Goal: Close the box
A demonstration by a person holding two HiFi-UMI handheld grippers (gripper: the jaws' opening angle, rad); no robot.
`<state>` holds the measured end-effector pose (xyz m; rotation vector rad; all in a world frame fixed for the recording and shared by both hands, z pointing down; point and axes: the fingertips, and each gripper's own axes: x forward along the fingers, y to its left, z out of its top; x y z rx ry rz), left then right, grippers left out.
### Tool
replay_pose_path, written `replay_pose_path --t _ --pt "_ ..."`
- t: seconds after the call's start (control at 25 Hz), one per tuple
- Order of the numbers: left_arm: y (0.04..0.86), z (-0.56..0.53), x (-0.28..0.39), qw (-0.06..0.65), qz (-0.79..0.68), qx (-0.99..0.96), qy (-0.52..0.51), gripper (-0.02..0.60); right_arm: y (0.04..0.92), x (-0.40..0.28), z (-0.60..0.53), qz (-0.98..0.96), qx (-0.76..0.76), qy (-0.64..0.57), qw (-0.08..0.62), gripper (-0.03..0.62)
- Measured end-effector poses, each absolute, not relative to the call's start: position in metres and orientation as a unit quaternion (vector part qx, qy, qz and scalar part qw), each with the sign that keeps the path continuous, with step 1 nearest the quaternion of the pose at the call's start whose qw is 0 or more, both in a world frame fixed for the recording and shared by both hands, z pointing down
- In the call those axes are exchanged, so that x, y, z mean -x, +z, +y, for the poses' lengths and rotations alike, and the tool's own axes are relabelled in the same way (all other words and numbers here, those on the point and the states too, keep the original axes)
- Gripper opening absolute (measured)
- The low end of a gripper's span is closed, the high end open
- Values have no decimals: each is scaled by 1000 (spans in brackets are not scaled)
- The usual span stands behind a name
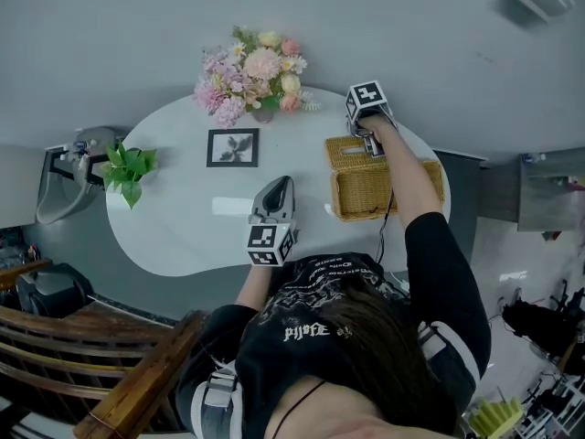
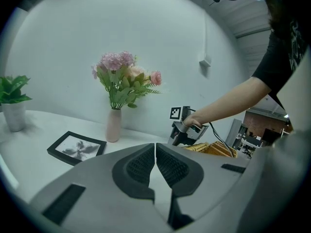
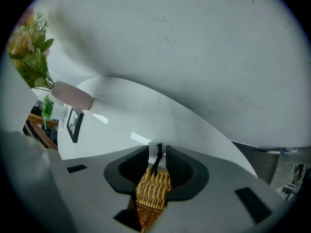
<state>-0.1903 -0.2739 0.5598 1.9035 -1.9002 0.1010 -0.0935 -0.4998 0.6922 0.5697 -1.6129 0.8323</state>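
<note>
Wicker box [image 1: 377,195] sits at right of worktop [image 1: 174,231], lid [image 1: 350,151] raised at its far side. Right gripper [image 1: 370,141] points steeply down, jaws narrowed onto lid's rim, likely a hold for swinging it near and down. Left gripper [image 1: 281,187] is parked mid-worktop, jaws together, empty, clear of lid's path. Right gripper view alone shows weave and black loop [image 3: 158,155] between pads [image 3: 132,169]. Head view alone shows box still open.
</note>
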Motion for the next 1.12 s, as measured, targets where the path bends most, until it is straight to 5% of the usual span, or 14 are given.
replay_pose_path --t 0.16,0.28,1.12 --pt "560 -276 194 220 -693 -686 37 28 694 92 -501 -691 -241 323 600 116" --pt "560 -275 193 220 -694 -685 39 28 695 87 -502 -690 -241 311 608 43" --pt "557 -261 171 231 -689 -687 22 28 654 95 -505 -762 -222 345 500 34"
